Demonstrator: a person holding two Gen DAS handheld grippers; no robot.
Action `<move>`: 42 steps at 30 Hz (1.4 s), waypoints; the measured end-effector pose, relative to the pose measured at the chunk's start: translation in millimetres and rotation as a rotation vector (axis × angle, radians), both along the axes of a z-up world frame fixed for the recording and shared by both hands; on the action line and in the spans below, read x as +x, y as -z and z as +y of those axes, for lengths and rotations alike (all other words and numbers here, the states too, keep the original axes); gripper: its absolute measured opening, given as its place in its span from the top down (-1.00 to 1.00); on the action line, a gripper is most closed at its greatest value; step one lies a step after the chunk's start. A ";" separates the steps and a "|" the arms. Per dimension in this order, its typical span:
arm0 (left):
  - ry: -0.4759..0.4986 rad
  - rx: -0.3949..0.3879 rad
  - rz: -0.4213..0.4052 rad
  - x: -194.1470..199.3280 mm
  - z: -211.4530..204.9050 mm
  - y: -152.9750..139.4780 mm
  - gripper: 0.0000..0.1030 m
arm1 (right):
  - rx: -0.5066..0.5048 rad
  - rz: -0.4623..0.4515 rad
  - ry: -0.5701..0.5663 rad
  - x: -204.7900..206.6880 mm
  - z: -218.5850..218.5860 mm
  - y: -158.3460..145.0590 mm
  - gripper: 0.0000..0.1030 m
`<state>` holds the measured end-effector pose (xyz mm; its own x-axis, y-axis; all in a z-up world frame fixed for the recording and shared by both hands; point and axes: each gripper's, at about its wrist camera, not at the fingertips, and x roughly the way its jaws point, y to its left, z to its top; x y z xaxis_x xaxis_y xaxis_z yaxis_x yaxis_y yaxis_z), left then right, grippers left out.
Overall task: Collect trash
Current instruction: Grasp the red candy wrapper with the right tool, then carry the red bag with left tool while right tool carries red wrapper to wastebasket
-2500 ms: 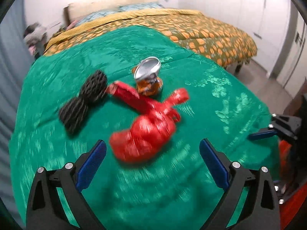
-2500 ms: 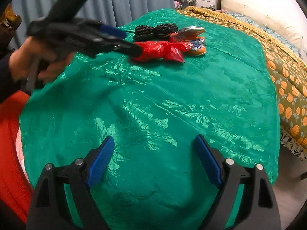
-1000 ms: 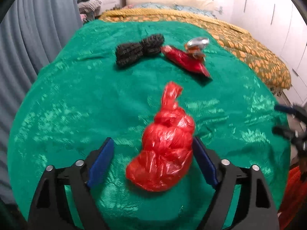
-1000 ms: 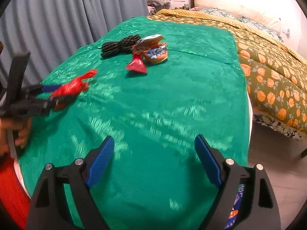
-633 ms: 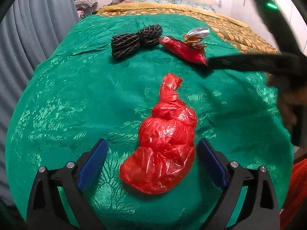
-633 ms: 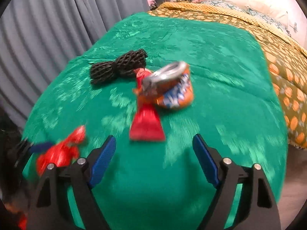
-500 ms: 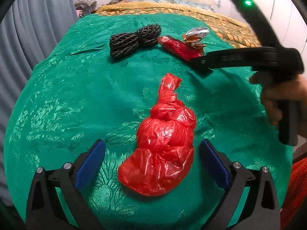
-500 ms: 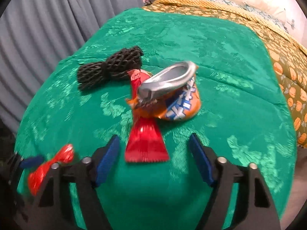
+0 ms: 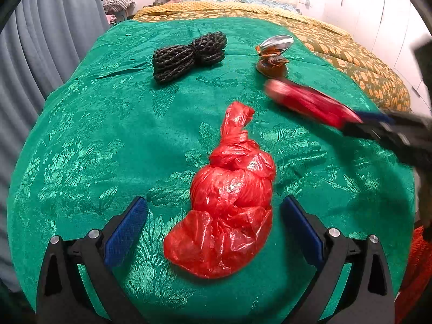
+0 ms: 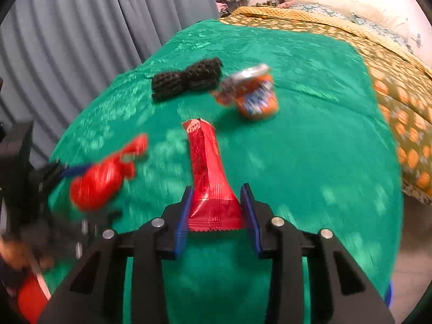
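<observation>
Both blue pads of the right gripper, just closing, pinch the red wrapper.

We see open green bedspread on the near left, nothing in the way there. The knotted red bag sits between the left gripper pads, filling most of that gap. On the right, the right gripper with its red wrapper crosses the path. Far side: black net bundle left, crushed can right, clear cloth lane between them. Grey curtain bounds the left edge.
</observation>
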<state>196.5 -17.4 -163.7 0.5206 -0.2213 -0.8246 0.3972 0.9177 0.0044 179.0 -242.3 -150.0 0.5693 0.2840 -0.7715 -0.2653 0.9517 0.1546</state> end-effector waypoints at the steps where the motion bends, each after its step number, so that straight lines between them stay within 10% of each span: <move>1: 0.000 0.000 0.000 -0.3 -0.1 -0.3 -0.89 | -0.023 0.000 0.009 -10.1 -2.6 2.2 0.32; 6: 0.015 0.006 0.014 -4.5 1.2 -0.8 -0.89 | 0.002 0.029 -0.001 -35.9 -6.5 14.2 0.26; 9: 0.031 0.004 0.033 -8.0 5.4 -1.6 -0.89 | 0.064 0.043 -0.022 -40.2 -5.7 13.6 -0.27; 18: 0.008 -0.191 0.041 -6.3 25.5 -15.5 -0.89 | 0.070 0.026 0.014 -34.3 -16.2 -2.4 -0.30; 26: 0.051 -0.111 0.004 -11.3 9.3 -11.3 -0.44 | 0.023 0.069 -0.010 -10.2 1.2 2.7 0.07; 29: 0.055 -0.105 -0.009 -11.9 7.9 -11.2 -0.12 | 0.007 0.089 -0.010 -2.2 4.3 10.4 0.55; 32: 0.068 -0.102 -0.016 -12.5 6.4 -12.2 0.20 | 0.019 0.074 -0.003 -5.0 2.9 6.0 0.60; 42: 0.129 -0.157 -0.036 -30.7 -9.3 -23.7 0.29 | 0.083 0.047 0.015 -29.9 -15.9 -5.7 0.60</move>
<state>165.8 -26.7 -140.0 0.5079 -0.4125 -0.7562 0.5135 0.8498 -0.1187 149.1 -258.2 -144.3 0.5377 0.3404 -0.7714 -0.2421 0.9387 0.2455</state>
